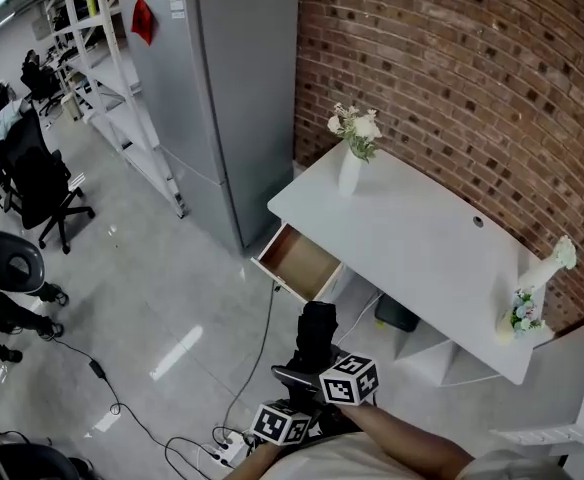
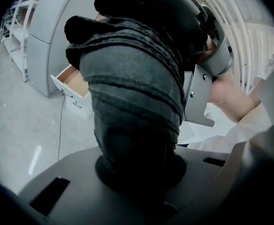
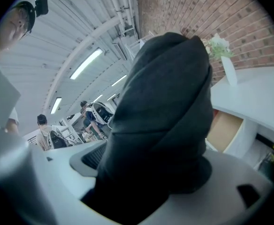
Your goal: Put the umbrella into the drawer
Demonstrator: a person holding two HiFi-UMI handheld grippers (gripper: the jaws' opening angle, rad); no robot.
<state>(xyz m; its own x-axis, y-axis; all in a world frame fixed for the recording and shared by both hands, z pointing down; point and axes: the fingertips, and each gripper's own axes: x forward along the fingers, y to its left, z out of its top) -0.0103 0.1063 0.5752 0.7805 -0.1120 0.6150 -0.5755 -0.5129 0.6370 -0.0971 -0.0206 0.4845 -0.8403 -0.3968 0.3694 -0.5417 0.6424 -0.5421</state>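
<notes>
A folded black umbrella point(image 1: 315, 340) hangs low in the head view, pointing at the open wooden drawer point(image 1: 297, 261) under the white desk point(image 1: 422, 238). My left gripper point(image 1: 294, 396) is shut on its near end, and the dark fabric point(image 2: 132, 93) fills the left gripper view between the jaws. My right gripper point(image 1: 320, 366) is shut on the umbrella a little further along; its folds point(image 3: 165, 116) block most of the right gripper view. The drawer shows beyond the umbrella in the left gripper view point(image 2: 73, 81) and the right gripper view point(image 3: 226, 130).
A grey fridge point(image 1: 222, 98) stands left of the desk against the brick wall. A white vase of flowers point(image 1: 351, 158) and a second vase point(image 1: 532, 288) stand on the desk. Cables and a power strip point(image 1: 222, 448) lie on the floor. Office chairs point(image 1: 42, 188) stand at the left.
</notes>
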